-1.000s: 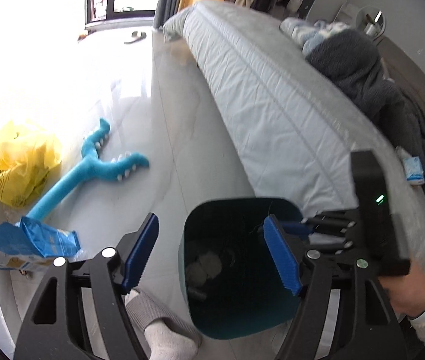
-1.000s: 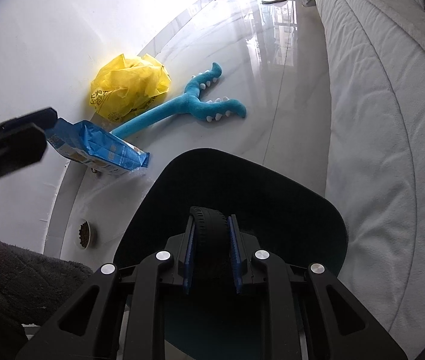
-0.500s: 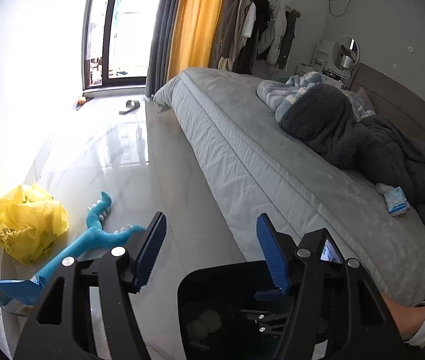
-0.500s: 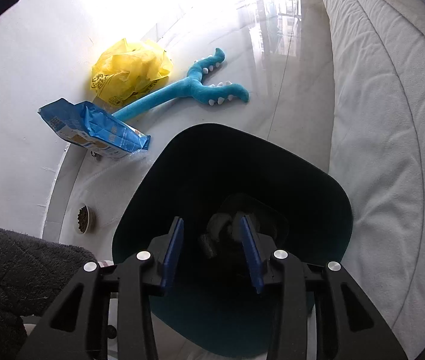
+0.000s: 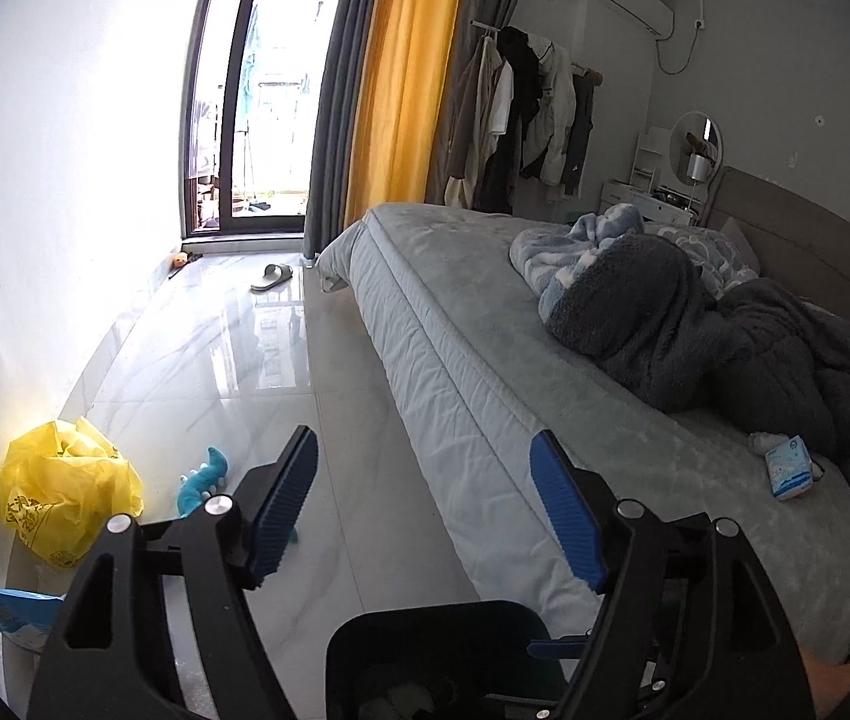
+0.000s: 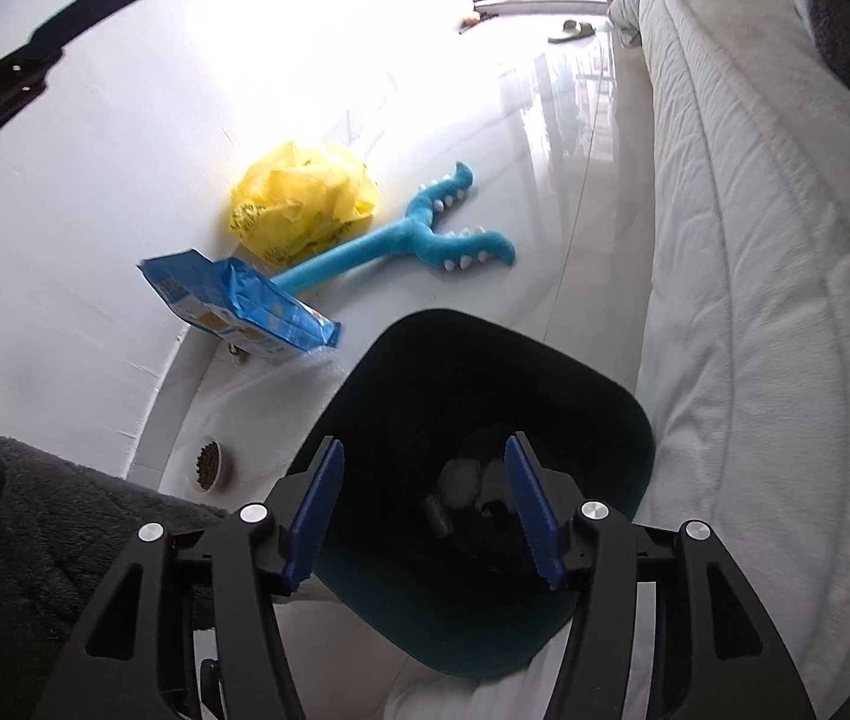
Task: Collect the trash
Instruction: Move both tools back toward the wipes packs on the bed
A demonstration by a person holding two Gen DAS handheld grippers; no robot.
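Note:
A dark teal trash bin [image 6: 598, 414] stands on the floor beside the bed; it also shows at the bottom of the left wrist view [image 5: 425, 630]. White crumpled paper [image 6: 460, 480] and a black roll [image 6: 436, 516] lie inside. My right gripper [image 6: 422, 510] is open and empty right above the bin. My left gripper [image 5: 425, 504] is open and empty, raised and pointing across the room. A yellow plastic bag [image 6: 305, 204] and a blue snack bag [image 6: 239, 306] lie by the wall. A small blue tissue pack [image 5: 790, 468] lies on the bed.
A blue plush toy [image 6: 413, 240] lies on the glossy floor. A small bowl of pellets [image 6: 209, 462] sits by the wall. The grey bed [image 5: 484, 372] with dark blankets [image 5: 724, 348] runs along the right. A slipper [image 5: 272, 277] lies near the balcony door.
My right gripper opened and dropped the black roll into the bin. My left gripper tilted up from the bin toward the room.

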